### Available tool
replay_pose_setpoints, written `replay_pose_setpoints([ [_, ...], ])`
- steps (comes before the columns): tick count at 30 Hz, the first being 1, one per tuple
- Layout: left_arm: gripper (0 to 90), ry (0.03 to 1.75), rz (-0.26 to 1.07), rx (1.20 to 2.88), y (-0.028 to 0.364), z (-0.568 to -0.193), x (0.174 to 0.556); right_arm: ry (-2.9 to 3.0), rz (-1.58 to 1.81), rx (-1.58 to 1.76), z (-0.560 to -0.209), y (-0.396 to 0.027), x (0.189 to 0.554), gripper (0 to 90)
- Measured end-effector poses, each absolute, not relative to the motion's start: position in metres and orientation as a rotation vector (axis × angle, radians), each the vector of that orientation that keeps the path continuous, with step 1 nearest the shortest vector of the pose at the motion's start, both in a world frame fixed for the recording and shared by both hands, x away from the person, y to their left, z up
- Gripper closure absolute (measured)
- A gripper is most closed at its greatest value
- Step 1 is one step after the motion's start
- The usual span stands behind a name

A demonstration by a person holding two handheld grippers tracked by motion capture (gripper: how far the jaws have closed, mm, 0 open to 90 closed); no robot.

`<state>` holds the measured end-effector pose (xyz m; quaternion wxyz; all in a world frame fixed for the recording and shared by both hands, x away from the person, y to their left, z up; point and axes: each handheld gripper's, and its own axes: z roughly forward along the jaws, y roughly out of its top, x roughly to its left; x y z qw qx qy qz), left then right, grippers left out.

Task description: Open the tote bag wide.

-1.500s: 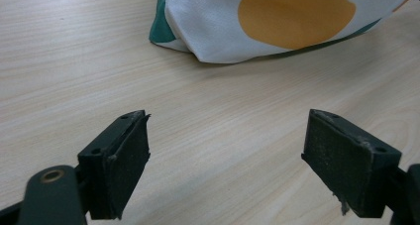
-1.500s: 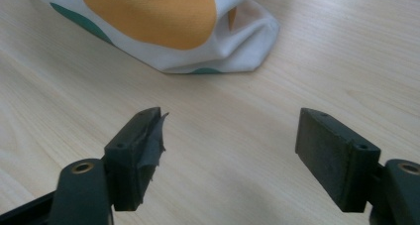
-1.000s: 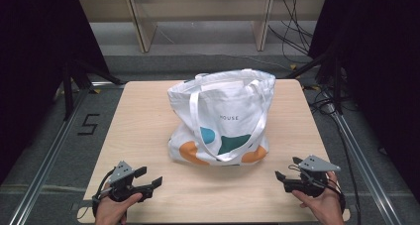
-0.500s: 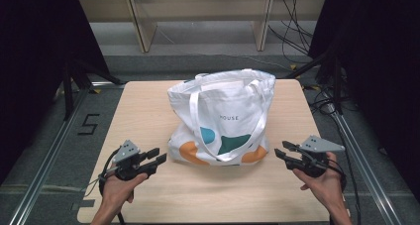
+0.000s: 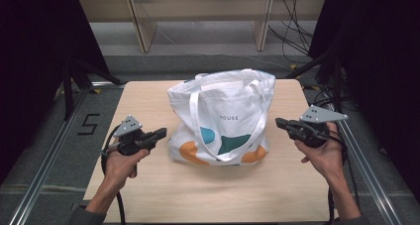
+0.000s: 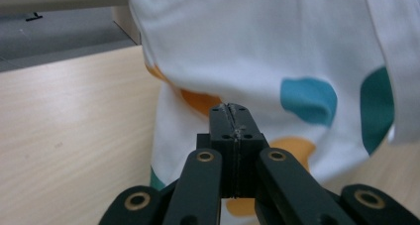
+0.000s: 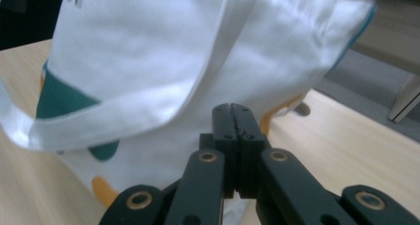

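Light wooden table [image 5: 148,195], white tote bag [image 5: 223,111] slumped between both grippers [image 5: 162,132] [image 5: 279,122]; jaws just closed, pressed together on nothing.

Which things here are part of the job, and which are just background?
In the job:
- white tote bag, standing mid-table
- left gripper, jaws just closed, nothing between them
- right gripper, jaws just closed, nothing between them

Just there:
- wooden table
- "5" mark on the floor
- wooden shelf legs behind
- cables at the back right

A white tote bag [image 5: 223,117] with teal and orange blobs stands slumped mid-table.
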<state>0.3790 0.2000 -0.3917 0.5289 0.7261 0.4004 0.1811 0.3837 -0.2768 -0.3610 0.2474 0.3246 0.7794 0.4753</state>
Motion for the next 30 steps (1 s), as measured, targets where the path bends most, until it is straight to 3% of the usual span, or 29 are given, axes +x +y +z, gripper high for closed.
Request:
replay_pose_setpoints([
  [10,89.4,0.952,0.453,1.727,0.191,-0.340,0.422,2.124,1.281,0.809,-0.303,-0.262,0.425,90.0],
  [19,89.4,0.945,0.464,1.716,0.172,-0.308,0.454,2.142,1.261,0.813,-0.271,-0.237,0.460,90.0],
  [30,89.4,0.870,0.315,1.794,0.132,-0.327,0.465,2.304,1.186,0.805,-0.277,-0.204,0.489,90.0],
])
